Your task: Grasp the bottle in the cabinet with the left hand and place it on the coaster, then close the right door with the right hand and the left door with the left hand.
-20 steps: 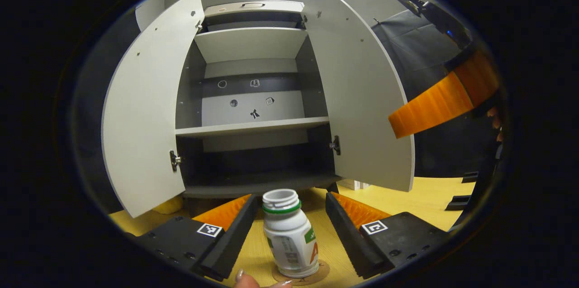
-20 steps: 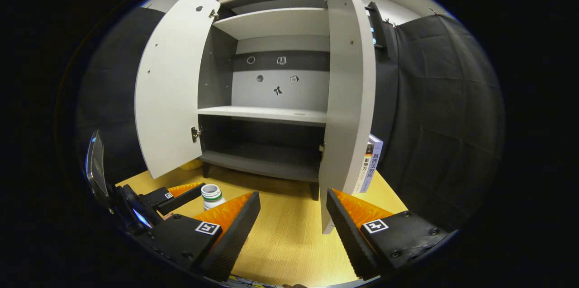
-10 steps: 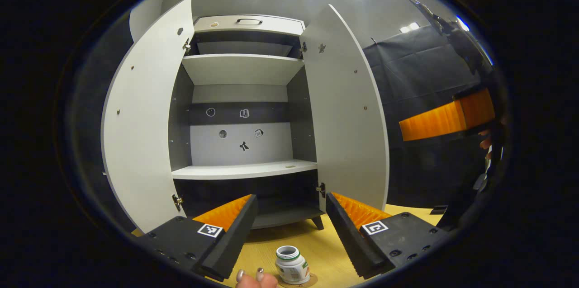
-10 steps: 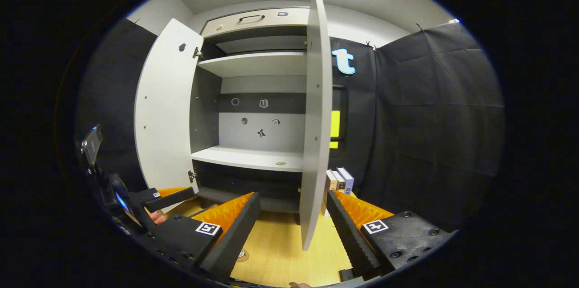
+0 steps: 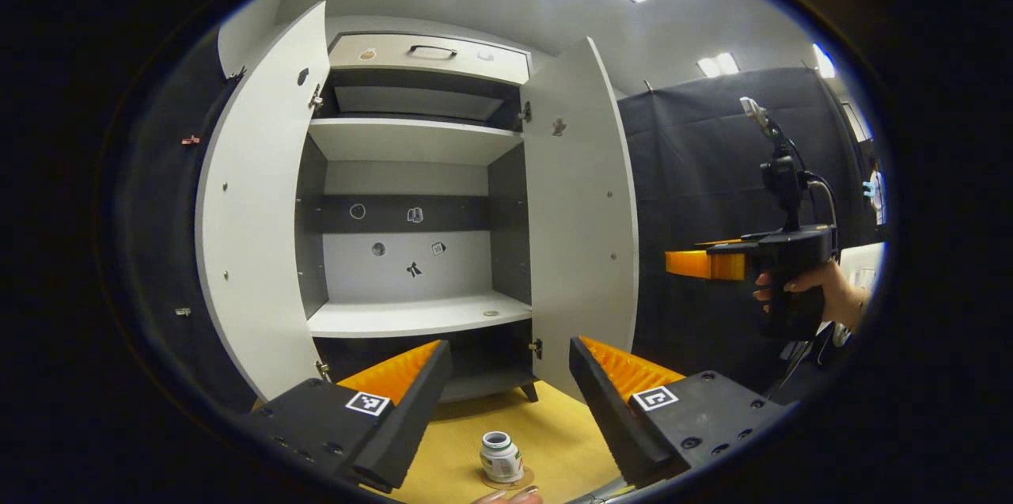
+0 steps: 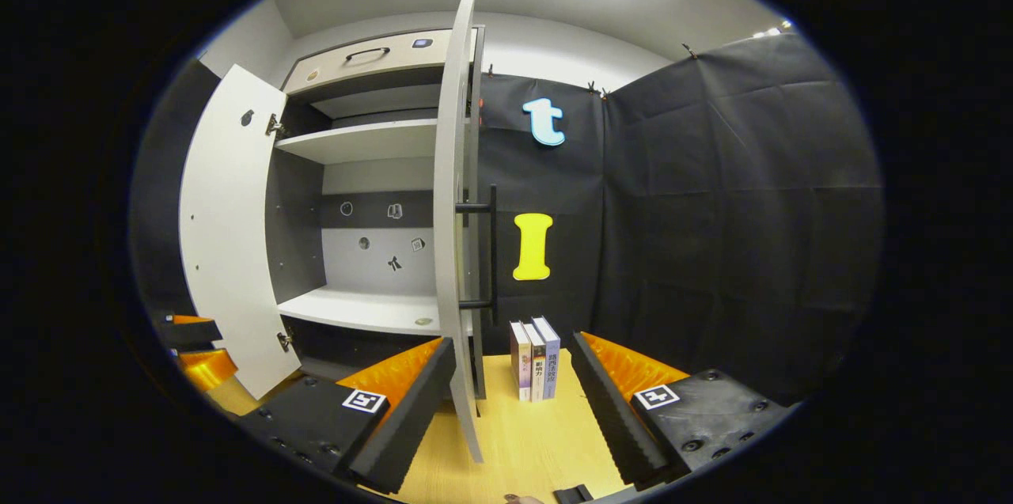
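Pulled back and lifted away from the bottle [image 5: 501,456] since a second ago, when it stood tall between the fingers of the left gripper [image 5: 510,393]; now seen small and low in the left gripper view, upright on the coaster [image 5: 507,479] on the yellow table [image 5: 554,429], cap off as far as can be judged at this size. Left gripper spread wide with nothing between its fingers, well above and apart from the bottle. Swung to the right as well over the same second: the right gripper [image 6: 513,392], likewise wide apart and holding nothing, now facing the edge of the right door [image 6: 453,211] almost end-on, with the door's black bar handle [image 6: 491,247] on its outer face just beyond. Both cabinet [image 5: 415,195] doors standing open, left door [image 5: 257,203] swung out wide, shelves bare apart from small stickers on the back panel. Three books [image 6: 535,359] upright on the table just right of the right door. Seen also from the left gripper view: the right gripper held by a hand [image 5: 815,286] well off to the right, level with the middle of the right door.
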A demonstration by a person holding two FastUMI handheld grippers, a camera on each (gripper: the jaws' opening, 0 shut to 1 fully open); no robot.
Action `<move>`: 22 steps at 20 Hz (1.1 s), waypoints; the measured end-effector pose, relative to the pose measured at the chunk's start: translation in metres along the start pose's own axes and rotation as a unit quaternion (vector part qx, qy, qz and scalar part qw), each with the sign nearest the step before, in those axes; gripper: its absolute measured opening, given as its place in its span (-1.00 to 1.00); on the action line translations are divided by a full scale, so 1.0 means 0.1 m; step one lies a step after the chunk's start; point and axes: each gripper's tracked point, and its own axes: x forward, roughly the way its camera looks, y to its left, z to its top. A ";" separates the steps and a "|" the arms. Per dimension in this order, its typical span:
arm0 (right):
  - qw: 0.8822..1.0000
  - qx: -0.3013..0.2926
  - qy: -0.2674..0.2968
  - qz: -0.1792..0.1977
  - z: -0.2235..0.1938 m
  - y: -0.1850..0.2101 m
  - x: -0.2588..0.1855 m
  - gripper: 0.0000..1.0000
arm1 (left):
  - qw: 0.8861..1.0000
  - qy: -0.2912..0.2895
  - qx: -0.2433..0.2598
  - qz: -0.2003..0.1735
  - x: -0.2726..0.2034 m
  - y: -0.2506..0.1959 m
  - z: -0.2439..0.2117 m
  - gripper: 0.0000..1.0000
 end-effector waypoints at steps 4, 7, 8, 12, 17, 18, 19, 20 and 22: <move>1.000 -0.003 -0.011 0.028 0.06 0.00 0.27 0.95 | 0.995 -0.010 0.016 0.096 -0.14 0.50 0.30 0.91; 0.999 -0.002 -0.015 0.045 0.06 -0.05 0.41 0.89 | 0.988 -0.004 0.015 0.154 -0.32 0.81 0.34 0.90; 0.999 0.000 -0.013 0.052 0.05 -0.05 0.44 0.95 | 0.985 0.000 0.010 0.171 -0.40 0.90 0.33 0.90; 0.997 -0.024 -0.015 0.073 0.02 0.00 0.54 0.92 | 0.971 0.012 -0.004 0.237 -0.78 1.31 0.27 0.92; 0.995 -0.055 -0.018 0.085 0.05 0.14 0.55 0.92 | 0.952 0.010 -0.001 0.306 -1.17 1.90 0.33 0.92; 0.994 -0.061 -0.019 0.084 0.05 0.17 0.53 0.88 | 0.949 0.007 -0.003 0.315 -1.21 2.02 0.34 0.92; 0.994 -0.067 -0.019 0.082 0.06 0.22 0.52 0.86 | 0.946 0.006 -0.008 0.323 -1.24 2.14 0.35 0.94; 0.994 -0.072 -0.019 0.081 0.06 0.28 0.52 0.84 | 0.946 0.005 -0.013 0.325 -1.24 2.24 0.37 0.96; 0.993 -0.074 -0.019 0.084 0.05 0.44 0.50 0.84 | 0.947 0.002 -0.016 0.321 -1.20 2.37 0.38 0.96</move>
